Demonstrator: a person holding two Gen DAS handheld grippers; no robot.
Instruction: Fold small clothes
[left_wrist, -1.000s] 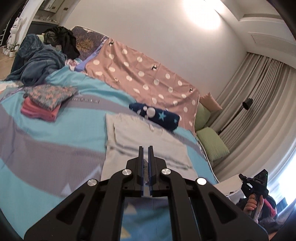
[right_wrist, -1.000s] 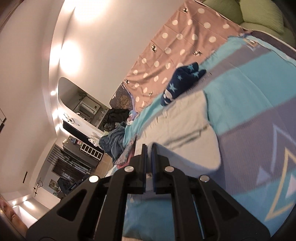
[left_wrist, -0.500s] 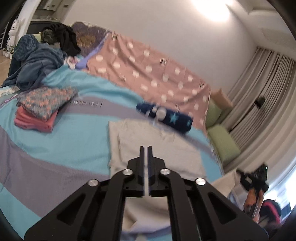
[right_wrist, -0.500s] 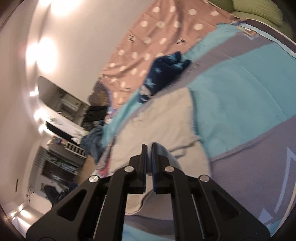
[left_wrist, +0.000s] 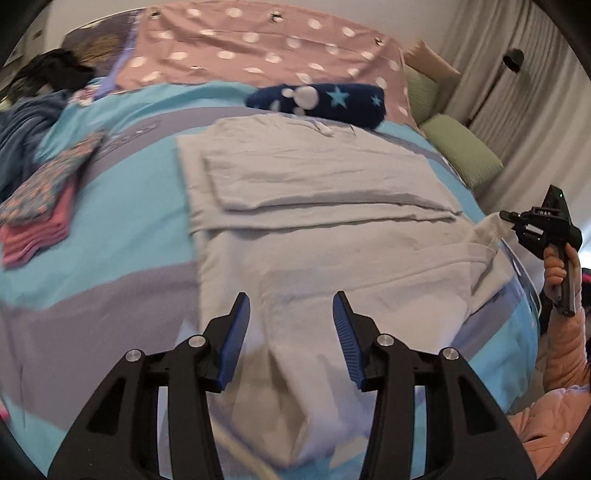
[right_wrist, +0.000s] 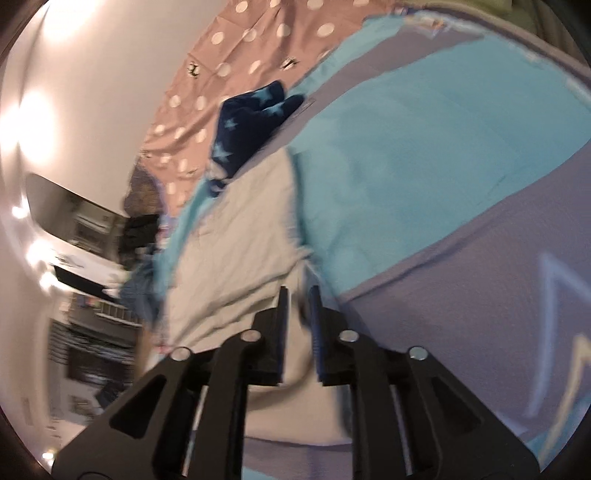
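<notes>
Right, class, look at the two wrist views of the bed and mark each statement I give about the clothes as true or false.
1. The pale grey garment lies spread on the bedspread. True.
2. The dark blue star-patterned item lies on top of the folded stack. False: it lies beyond the garment, by the polka-dot cloth.
3. A folded stack sits left of the garment. True.
4. The pillows are red. False: they are green.

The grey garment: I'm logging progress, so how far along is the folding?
Done: a folded stack lies aside, and the grey garment has a sleeve folded in. In hand: both tools, left and right, are opening over its near end. Left: final folds, stacking.
</notes>
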